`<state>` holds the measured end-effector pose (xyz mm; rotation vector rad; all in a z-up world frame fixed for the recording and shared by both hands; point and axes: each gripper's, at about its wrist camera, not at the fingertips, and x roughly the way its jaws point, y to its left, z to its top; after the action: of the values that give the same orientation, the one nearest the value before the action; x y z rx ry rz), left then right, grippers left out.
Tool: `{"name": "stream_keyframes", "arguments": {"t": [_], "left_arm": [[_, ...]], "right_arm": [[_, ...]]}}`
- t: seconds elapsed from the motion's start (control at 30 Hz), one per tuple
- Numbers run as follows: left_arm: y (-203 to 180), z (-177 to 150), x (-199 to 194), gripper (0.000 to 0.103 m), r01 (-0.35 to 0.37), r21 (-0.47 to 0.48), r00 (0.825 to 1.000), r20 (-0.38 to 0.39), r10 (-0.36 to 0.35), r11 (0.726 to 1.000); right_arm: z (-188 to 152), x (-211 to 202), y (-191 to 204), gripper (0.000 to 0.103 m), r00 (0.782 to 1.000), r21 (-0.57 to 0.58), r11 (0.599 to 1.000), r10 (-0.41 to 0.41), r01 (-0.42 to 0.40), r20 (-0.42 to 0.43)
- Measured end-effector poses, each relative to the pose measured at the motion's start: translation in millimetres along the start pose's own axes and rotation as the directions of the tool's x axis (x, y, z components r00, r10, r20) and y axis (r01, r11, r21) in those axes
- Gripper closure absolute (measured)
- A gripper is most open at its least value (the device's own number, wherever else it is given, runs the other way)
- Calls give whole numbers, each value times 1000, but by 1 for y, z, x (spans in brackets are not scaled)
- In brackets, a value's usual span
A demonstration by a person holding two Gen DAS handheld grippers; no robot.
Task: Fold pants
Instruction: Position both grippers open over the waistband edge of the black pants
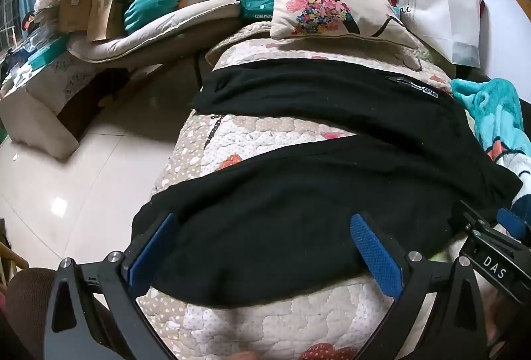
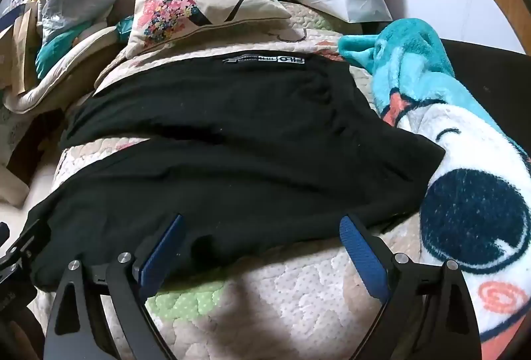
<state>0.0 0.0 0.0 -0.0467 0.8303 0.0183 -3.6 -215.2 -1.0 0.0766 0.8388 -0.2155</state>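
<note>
The quilted, floral-patterned beige bedspread (image 1: 265,320) is filling the centre and bottom of both views and bearing the task item. The black fabric pants (image 1: 298,194) are lying across mid-frame, spread flat with the two legs parted in a V; a strip of quilt is showing between them at centre left. No fold is appearing yet, so the task is judged to be at its start, with all folding remaining.

The left gripper (image 1: 268,247) is sitting at the bottom of its view, jaws spread wide, straddling the near leg's edge and pinching nothing. The right gripper (image 2: 262,247) is likewise spread over the near hem, holding nothing.

The turquoise-and-white plush cartoon blanket (image 2: 464,177) is crowding the right edge, touching the waist end, and could be hindering the fold. The floral-print square cushion (image 1: 332,1) is resting at upper centre, beyond the far leg.
</note>
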Motion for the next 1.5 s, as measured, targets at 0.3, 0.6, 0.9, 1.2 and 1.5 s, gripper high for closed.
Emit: {"name": "stream_keyframes", "arguments": {"t": [0.3, 0.6, 0.9, 1.2, 1.5], "left_arm": [[-6, 0, 3, 0, 4, 3, 1000, -17, -4, 1000], [-4, -7, 18, 0, 4, 2, 999, -52, -4, 1000], [-14, -14, 19, 0, -9, 63, 999, -51, 12, 998], [-13, -15, 27, 0, 1, 63, 995, -98, 5, 998], [-16, -23, 47, 0, -9, 77, 983, -183, 23, 997]], "right_arm": [[-3, 1, 1, 6, 1000, -3, 1000, 11, -11, -10], [-4, 3, 3, 6, 1000, -1, 1000, 12, -12, -22], [-3, 2, 2, 6, 1000, -2, 1000, 12, -12, -18], [-2, -2, 1, 6, 1000, -8, 1000, 7, -7, -7], [-2, -3, 1, 6, 1000, -8, 1000, 7, -7, -3]]}}
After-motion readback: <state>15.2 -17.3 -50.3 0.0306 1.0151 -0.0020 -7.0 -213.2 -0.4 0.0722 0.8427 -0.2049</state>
